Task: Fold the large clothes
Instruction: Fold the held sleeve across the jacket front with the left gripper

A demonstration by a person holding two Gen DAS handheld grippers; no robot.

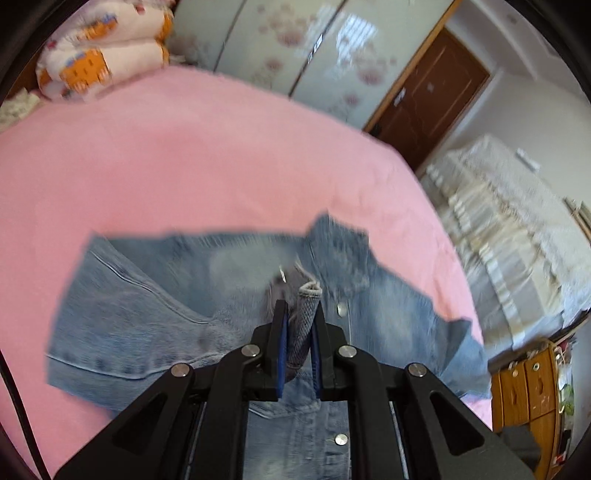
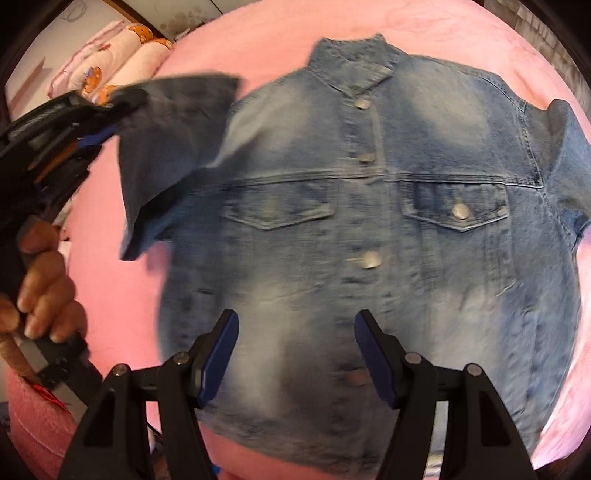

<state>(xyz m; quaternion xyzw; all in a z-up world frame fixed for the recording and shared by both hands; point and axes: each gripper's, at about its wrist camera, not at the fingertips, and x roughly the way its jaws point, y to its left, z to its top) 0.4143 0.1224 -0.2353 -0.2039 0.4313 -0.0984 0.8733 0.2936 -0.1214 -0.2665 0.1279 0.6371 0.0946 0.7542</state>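
Over the pink bed (image 2: 461,22) the denim jacket (image 2: 369,229) lies flat, buttons up. My left jaws (image 1: 299,328) are clamped on its sleeve cuff (image 1: 303,325), lifted for the first fold inward; my right jaws (image 2: 295,354) hover open and empty above the hem. Next, I judge, that sleeve must be laid across the chest.

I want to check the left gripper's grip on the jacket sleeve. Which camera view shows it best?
The left wrist view: the left gripper pinches the sleeve hem between its pads, close up. The right wrist view shows the same grip only sideways, blurred.
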